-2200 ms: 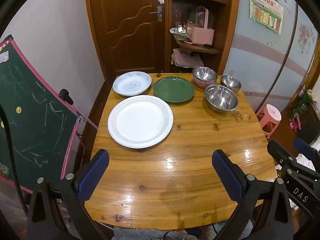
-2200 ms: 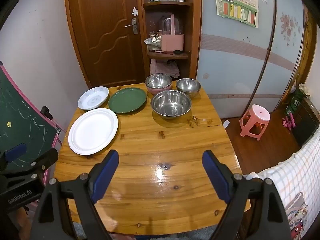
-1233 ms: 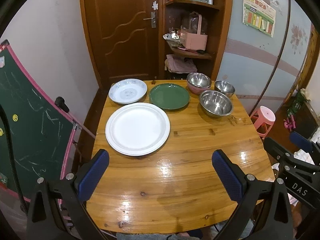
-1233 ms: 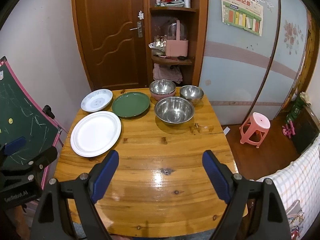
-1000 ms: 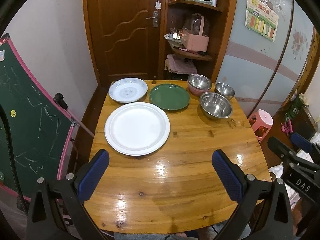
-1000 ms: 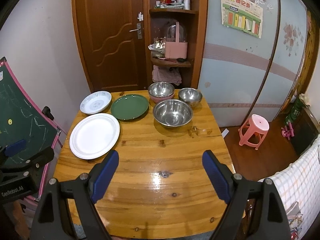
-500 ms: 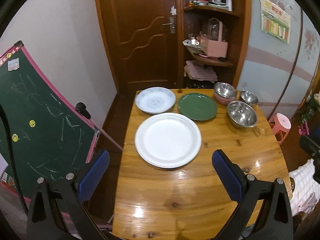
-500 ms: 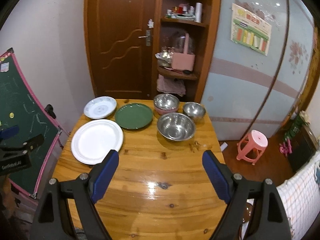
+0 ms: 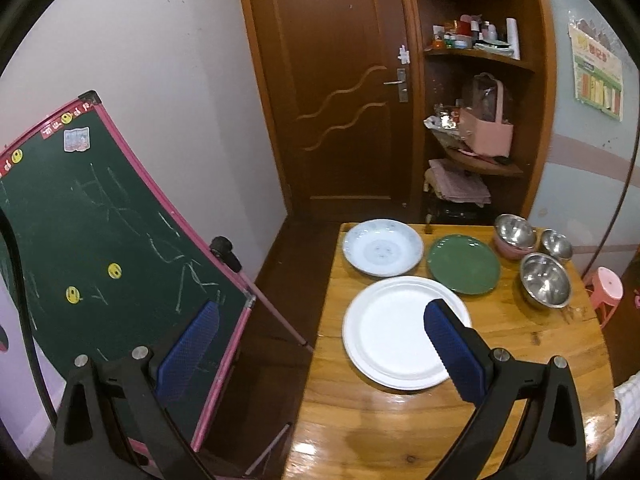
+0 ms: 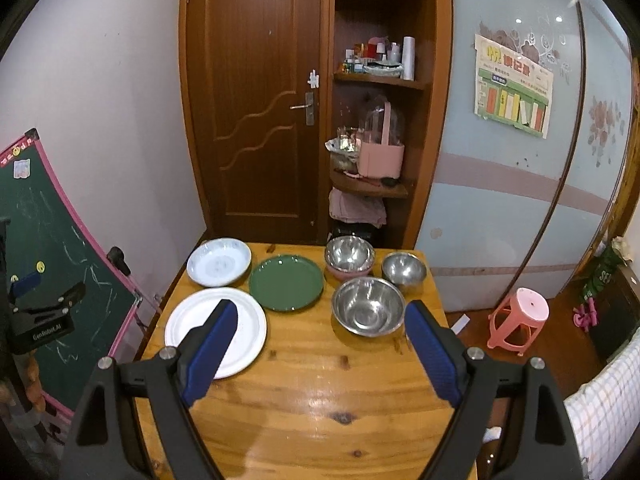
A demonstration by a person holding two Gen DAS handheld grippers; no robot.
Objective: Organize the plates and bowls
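Note:
On the wooden table (image 10: 320, 380) lie a large white plate (image 10: 240, 330) (image 9: 388, 332), a green plate (image 10: 286, 282) (image 9: 464, 264) and a pale blue patterned plate (image 10: 218, 262) (image 9: 382, 246). Three steel bowls stand at the far right: a big one (image 10: 368, 312) (image 9: 546, 286), a small one (image 10: 403, 271) (image 9: 557, 243), and one nested in a pink bowl (image 10: 349, 258) (image 9: 515, 236). My left gripper (image 9: 322, 354) is open and empty, off the table's left edge. My right gripper (image 10: 320, 354) is open and empty above the table's near half.
A green chalkboard with a pink frame (image 9: 100, 248) leans left of the table. Behind stand a brown door (image 10: 248, 128) and corner shelves holding a pink basket (image 10: 380, 156). A pink stool (image 10: 520, 320) sits on the floor to the right.
Both grippers have risen and pulled back from the table. The left one has swung left, now facing the chalkboard and the table's left edge. Plates and bowls have not moved.

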